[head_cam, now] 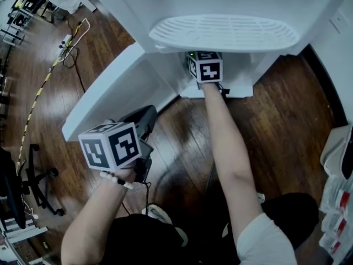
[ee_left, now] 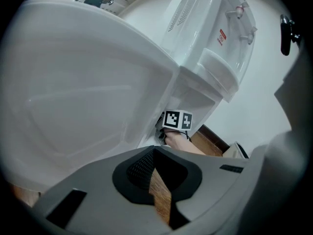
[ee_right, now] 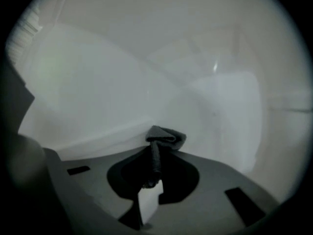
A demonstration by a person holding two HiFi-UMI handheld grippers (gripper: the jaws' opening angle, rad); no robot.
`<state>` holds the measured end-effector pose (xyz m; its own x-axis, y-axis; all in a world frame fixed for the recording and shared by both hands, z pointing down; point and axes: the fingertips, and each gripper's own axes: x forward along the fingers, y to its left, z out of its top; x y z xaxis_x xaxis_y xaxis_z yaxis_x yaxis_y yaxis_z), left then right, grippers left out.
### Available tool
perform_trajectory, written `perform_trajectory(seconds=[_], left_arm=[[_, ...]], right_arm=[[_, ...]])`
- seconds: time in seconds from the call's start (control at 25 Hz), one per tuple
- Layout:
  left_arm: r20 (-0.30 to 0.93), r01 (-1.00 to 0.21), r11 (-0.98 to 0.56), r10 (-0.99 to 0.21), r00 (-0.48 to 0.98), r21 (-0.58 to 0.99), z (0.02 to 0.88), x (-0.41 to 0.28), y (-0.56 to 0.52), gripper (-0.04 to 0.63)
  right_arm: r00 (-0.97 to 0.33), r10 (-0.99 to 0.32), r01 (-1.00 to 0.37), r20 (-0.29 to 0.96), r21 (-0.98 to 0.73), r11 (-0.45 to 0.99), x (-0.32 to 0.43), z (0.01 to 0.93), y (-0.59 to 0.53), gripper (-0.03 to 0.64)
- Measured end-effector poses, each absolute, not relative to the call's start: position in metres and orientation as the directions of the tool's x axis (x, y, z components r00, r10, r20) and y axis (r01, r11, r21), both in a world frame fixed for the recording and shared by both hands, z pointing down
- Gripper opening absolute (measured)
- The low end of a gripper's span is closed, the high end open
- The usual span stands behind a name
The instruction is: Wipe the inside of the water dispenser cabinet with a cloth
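Right gripper view shows the right gripper (ee_right: 155, 154) clamped on a dark cloth (ee_right: 167, 137). The cloth's bunched end sticks out past the jaw tips and sits at, or just short of, the pale inner wall of the cabinet (ee_right: 88, 97), where the wall meets the cabinet floor; actual contact cannot be told. Head view has the right arm stretched into the far opening under the water dispenser (head_cam: 223, 32), with only the marker cube visible outside it. The left gripper (ee_left: 152, 156) hangs near the person, to the left, just beside the open cabinet door (head_cam: 105, 101) and over the wooden floor (head_cam: 182, 126). Its jaws are together with nothing between them.

To wipe well, I would press the protruding wad flat against the surface rather than dragging it by its tip, so that cloth and not plastic jaw meets the wall. Slow overlapping strokes from the far corner back toward the opening should suit, taking in the seam between wall and floor where grime gathers. The grip on the cloth looks narrow, so hard sideways rubbing might pull it free. The door looks free to swing, and the left gripper is well placed to steady it.
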<state>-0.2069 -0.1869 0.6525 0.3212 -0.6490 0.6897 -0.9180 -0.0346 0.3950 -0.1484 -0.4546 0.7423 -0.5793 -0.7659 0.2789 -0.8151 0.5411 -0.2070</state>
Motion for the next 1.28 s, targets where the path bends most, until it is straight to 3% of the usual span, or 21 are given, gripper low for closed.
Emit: perform_trajectory(seconds=[0.24,0.48,1.12,1.28], left_arm=[[0.682,-0.913,-0.037,-0.653,0.329,0.405,0.651,-0.206,-0.186,-0.003],[0.681,-0.914,-0.032,-0.656,0.324,0.404,0.649,-0.208,-0.186,-0.003],[0.669,-0.912,-0.050,-0.664,0.335,0.407,0.640,-0.199,-0.188,-0.003],[0.670,-0.912,-0.043,-0.664,0.332,0.409,0.641,-0.200,-0.188,-0.003]], right_arm=[[-0.539,-0.755,-0.834,0.372,-0.364,0.416,-0.143,0.783,-0.454,0.040],[-0.518,-0.754,-0.842,0.404,-0.398,0.365,-0.137,0.792,-0.454,0.041],[-0.454,-0.890,-0.807,0.043,-0.444,0.390,-0.091,0.679,-0.465,0.041],[-0.448,-0.892,-0.807,0.059,-0.455,0.376,-0.091,0.679,-0.467,0.043]])
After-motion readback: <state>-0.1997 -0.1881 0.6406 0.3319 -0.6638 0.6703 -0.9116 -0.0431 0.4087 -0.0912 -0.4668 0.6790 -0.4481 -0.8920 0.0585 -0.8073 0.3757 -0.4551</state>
